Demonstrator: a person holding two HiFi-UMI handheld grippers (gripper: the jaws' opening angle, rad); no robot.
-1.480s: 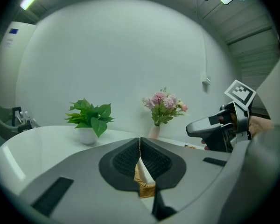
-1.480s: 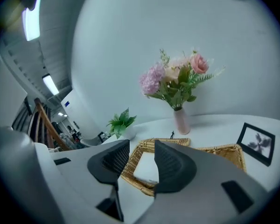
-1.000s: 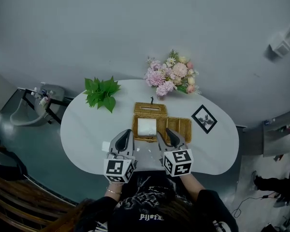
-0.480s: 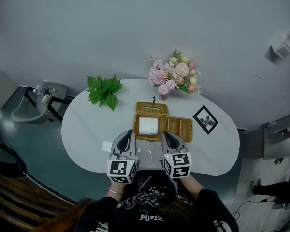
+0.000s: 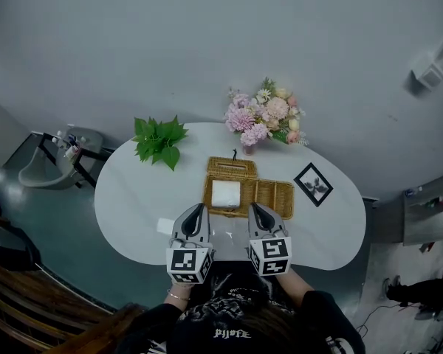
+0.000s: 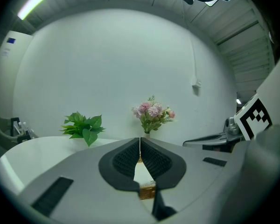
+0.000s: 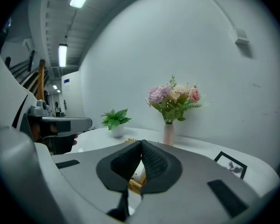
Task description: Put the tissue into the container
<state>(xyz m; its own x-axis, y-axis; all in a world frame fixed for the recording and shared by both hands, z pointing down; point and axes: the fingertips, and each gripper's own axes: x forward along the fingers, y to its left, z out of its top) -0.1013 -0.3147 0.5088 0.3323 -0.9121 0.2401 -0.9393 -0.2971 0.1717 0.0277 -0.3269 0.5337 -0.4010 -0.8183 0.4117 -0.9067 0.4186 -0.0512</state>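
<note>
A wicker container (image 5: 269, 195) stands in the middle of the white table (image 5: 133, 198), its lid (image 5: 232, 167) laid back behind it. A white tissue block (image 5: 226, 193) sits in its left half. My left gripper (image 5: 198, 209) and right gripper (image 5: 255, 208) hover side by side at the near edge, just short of the container. Both are shut with nothing between the jaws. Past the shut pads of the left gripper (image 6: 140, 142) I see the tissue (image 6: 143, 171) and container rim (image 6: 147, 190). The right gripper (image 7: 141, 144) also points at the container (image 7: 134, 185).
A vase of pink flowers (image 5: 264, 116) stands behind the container, a green plant (image 5: 159, 140) at the back left, and a black picture frame (image 5: 312, 184) to the right. A small white piece (image 5: 165, 225) lies on the table left of my left gripper.
The right gripper's jaws have closed. Both grippers have drawn back a little toward the near table edge.
</note>
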